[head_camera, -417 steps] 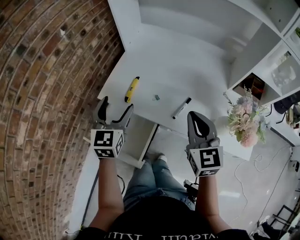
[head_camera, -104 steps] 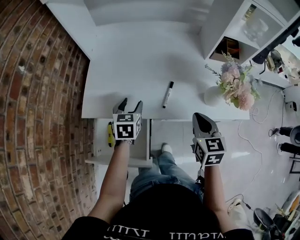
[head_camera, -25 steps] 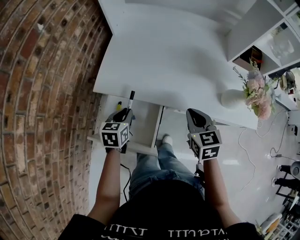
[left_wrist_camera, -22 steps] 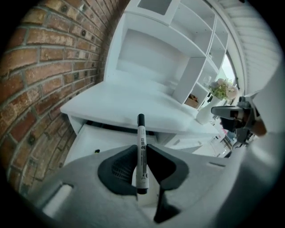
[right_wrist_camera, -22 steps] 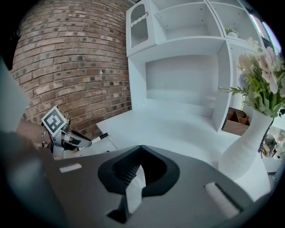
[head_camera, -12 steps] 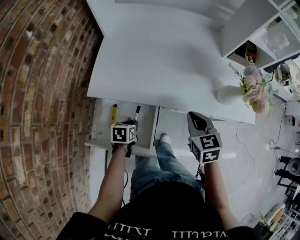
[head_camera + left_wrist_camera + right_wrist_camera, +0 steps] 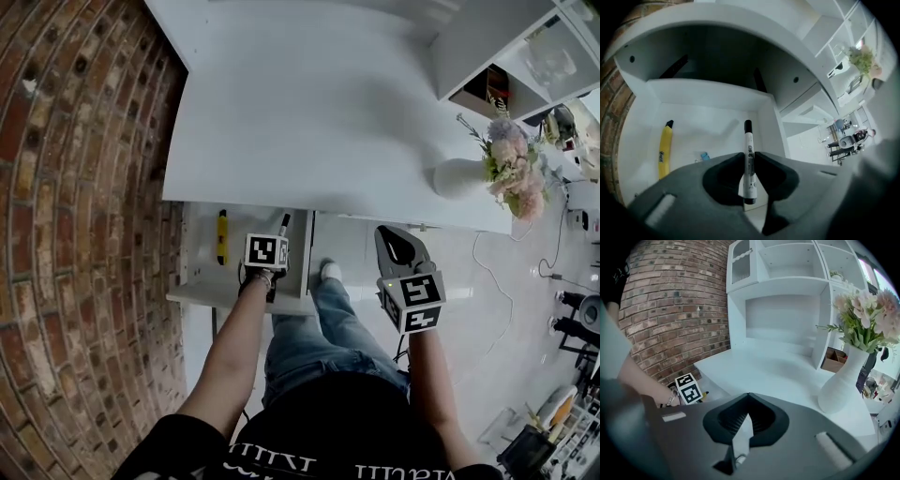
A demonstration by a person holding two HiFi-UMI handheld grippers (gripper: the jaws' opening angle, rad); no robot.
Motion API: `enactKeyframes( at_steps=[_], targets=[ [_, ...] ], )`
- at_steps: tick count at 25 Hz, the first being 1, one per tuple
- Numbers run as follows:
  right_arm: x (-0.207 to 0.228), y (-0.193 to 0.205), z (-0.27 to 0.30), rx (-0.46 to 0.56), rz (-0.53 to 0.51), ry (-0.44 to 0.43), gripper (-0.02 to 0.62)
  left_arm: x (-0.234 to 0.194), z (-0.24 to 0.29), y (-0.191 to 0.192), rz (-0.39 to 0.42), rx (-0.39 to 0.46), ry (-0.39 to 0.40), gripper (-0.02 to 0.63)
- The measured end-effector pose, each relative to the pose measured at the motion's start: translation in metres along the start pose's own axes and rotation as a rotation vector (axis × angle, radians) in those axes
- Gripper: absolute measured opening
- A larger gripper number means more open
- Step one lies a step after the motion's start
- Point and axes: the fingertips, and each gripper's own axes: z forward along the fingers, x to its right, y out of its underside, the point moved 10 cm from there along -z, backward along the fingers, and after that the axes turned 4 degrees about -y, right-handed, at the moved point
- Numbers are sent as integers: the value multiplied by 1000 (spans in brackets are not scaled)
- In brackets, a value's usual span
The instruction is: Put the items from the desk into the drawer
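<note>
Looking steeply down on a brick wall (image 7: 75, 187) at the left and a white desk (image 7: 309, 122) beside it, bare on top apart from a white vase (image 7: 457, 178) of pink flowers (image 7: 511, 159) near the right front corner. Backed by white shelving (image 7: 487, 47) at the upper right.

Pulled out below the desk's front left edge: a white drawer (image 7: 202, 281).

Poised over the drawer's right half, near its right wall: the left gripper (image 7: 749, 159), tilted steeply downward and pinched tight on a marker (image 7: 748, 140) with a white barrel and black cap. Gripped around mid-barrel, cap end pointing toward the drawer's back. Cannot tell whether the marker touches the drawer floor.

Held in the air to the right of the drawer, in front of the desk edge: the right gripper (image 7: 398, 244), jaws pressed together with nothing between them.

Lying along the drawer's left side, well apart from the marker: a yellow pen-shaped tool (image 7: 664, 150) with a black tip.

Resting on the drawer floor between those two: a small blue item (image 7: 704, 155), too small to identify.
</note>
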Motion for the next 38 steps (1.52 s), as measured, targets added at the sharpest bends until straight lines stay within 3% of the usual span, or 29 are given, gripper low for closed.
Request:
enactKeyframes(
  at_steps=[6, 14, 18, 33, 38],
  targets=[
    [-4, 14, -7, -35, 15, 23, 6, -9, 24, 5, -14, -67, -33, 71],
    [-4, 21, -15, -56, 32, 50, 6, -8, 43, 6, -27, -105, 6, 76],
    [-8, 23, -12, -71, 14, 26, 6, -4, 43, 5, -23, -111, 25, 173],
    [-6, -33, 9, 58, -77, -77, 6, -6, -36, -13, -49, 115, -12, 175],
    [-3, -45, 10, 103, -55, -112, 6, -11, -71, -12, -79, 204, -48, 175]
  ],
)
